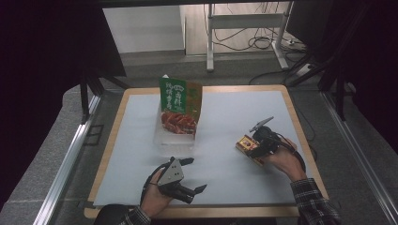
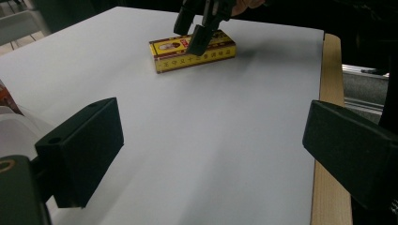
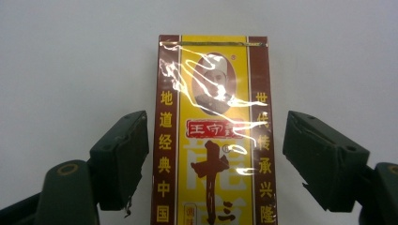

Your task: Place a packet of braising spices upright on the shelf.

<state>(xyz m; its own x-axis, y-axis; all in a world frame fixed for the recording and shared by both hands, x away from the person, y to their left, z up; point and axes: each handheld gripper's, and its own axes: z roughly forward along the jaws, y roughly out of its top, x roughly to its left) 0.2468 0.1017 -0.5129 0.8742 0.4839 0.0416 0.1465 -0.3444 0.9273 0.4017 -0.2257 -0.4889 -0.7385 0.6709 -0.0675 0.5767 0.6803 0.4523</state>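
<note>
A yellow and dark red box (image 1: 245, 144) with printed characters lies flat on the white sheet at the right. In the right gripper view the box (image 3: 213, 117) runs lengthwise between the black jaws of my right gripper (image 3: 213, 154). The jaws stand close on both sides, with a thin gap at the right one, so it is open. From the left gripper view, that right gripper (image 2: 190, 38) comes down over the box (image 2: 166, 60). My left gripper (image 1: 197, 174) rests near the front edge, open, with only bare sheet between its jaws (image 2: 211, 140).
A green food pouch (image 1: 180, 104) stands upright in a clear plastic container (image 1: 171, 138) at the middle back of the sheet. The wooden table edge (image 2: 328, 70) runs along the right. A metal desk frame (image 1: 244, 28) and cables lie beyond the table.
</note>
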